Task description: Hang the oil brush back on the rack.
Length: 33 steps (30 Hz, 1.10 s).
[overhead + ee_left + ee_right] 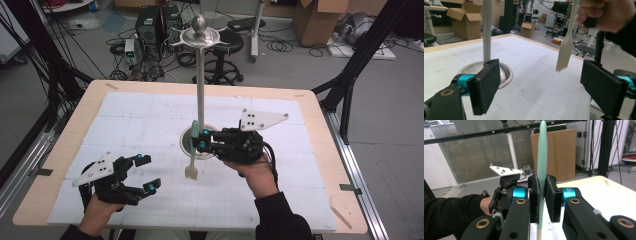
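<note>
Right gripper (pixel 200 140): my fingers (pixel 534 195) are clamped flat on the green handle of a fork-like utensil (pixel 192 155), which I hold upright with its pale tines pointing down.
Utensil position: it hangs above the counter (pixel 310 165), just in front of the round base of the metal stand (pixel 200 75), near the middle of the counter.
Left gripper (pixel 137 175): my fingers (pixel 486 86) stand wide apart with nothing between them, resting low at the near left, well apart from the utensil.
Risk, slip: the handle is slim and smooth and I pinch it across a short stretch, so I judge it could slide down or swing between the pads if I tilt or jerk my hand.
Risk, collision: the stand's pole rises right beside my right gripper; a careless lift or sideways move could knock the pole and rock the stand.
Risk, hooks: the top ring sits high, and its arms look small, so a misjudged reach could miss or bump them.
Risk, tines: lowering too quickly could jab them into the counter.
</note>
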Each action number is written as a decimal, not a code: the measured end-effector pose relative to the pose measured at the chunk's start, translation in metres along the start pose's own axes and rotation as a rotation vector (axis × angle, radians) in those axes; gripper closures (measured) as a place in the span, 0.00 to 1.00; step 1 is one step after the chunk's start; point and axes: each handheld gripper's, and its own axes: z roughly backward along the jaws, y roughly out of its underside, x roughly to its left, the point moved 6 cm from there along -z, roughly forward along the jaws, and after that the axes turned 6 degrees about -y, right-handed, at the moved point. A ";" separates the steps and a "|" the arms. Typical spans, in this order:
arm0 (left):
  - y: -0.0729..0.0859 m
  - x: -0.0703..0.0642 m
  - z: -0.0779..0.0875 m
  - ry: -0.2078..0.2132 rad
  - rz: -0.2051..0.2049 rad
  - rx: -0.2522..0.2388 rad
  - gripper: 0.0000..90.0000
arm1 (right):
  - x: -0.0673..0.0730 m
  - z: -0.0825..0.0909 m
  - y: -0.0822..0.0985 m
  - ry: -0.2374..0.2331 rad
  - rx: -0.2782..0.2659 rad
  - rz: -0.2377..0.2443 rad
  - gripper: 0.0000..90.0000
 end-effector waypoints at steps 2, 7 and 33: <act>0.000 0.004 0.002 -0.007 -0.009 -0.005 0.19 | -0.005 0.000 -0.010 -0.004 0.009 0.007 0.91; 0.000 0.009 0.006 -0.022 0.000 -0.014 0.19 | -0.017 0.000 -0.035 -0.009 0.011 0.015 0.91; 0.000 0.011 0.007 -0.013 0.023 -0.030 0.20 | -0.068 0.001 -0.092 -0.004 0.030 0.021 0.91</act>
